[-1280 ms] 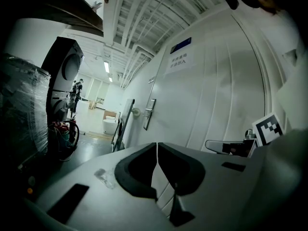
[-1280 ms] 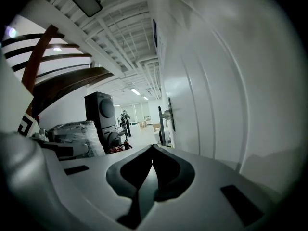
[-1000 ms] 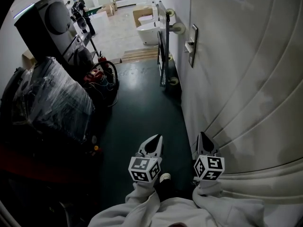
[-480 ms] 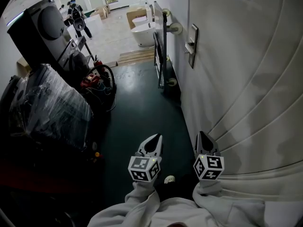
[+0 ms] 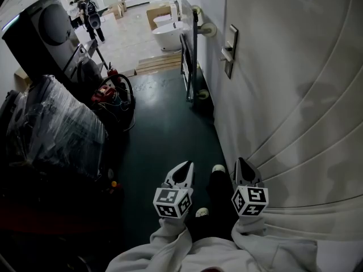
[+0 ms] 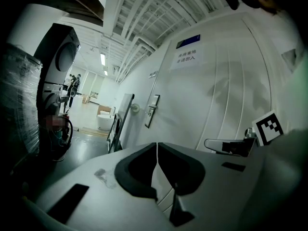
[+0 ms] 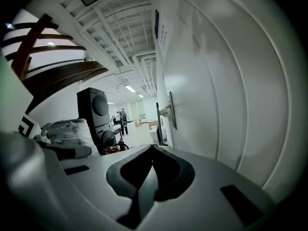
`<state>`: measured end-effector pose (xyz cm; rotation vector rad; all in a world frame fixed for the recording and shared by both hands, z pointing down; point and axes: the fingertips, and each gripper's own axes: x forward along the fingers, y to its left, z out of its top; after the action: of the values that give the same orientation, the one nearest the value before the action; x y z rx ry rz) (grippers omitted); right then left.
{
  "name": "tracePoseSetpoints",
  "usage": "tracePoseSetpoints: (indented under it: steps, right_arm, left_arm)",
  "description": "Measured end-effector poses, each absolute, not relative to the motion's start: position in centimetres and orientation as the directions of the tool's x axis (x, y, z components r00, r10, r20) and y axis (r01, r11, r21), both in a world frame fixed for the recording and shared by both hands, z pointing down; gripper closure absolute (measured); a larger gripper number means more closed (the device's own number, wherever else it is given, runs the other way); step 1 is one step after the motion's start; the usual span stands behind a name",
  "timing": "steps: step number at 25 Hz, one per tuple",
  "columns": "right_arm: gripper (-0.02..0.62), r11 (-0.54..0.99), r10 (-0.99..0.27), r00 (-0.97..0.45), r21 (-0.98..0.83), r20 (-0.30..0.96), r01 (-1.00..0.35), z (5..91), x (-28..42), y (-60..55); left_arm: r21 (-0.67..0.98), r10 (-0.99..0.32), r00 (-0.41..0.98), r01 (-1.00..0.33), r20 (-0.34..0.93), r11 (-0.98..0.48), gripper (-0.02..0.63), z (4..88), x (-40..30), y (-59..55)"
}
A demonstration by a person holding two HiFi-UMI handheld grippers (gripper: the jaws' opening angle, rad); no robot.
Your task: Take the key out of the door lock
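The white door runs along the right, and its metal lock plate with a lever handle is far ahead; it also shows as the lock plate and the lock plate. The key is too small to make out. My left gripper is shut and empty, held low over the dark floor, its tips touching in the left gripper view. Beside the door my right gripper is shut as well, with nothing between its jaws. Both point along the door towards the lock.
A plastic-wrapped stack and tall dark machines line the left side. Red equipment with cables lies on the green floor. A metal rack stands against the wall past the lock. A white tub and a person are far off.
The whole scene has slid a little nearer as I step forward along the door. A shoe now shows between the two grippers. Both grippers stay shut.
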<state>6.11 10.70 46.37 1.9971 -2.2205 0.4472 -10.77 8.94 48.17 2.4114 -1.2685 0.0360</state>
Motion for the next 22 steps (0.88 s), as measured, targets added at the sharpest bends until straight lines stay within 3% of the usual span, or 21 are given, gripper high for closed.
tracePoseSetpoints:
  steps: [22]
  right_arm:
    - [0.543,0.12,-0.951,-0.159,-0.157,0.266,-0.98,46.4,8.8,-3.4]
  left_arm:
    - [0.322,-0.808,0.55,-0.819,0.211,-0.474,0.586,47.8,-8.2,-4.5]
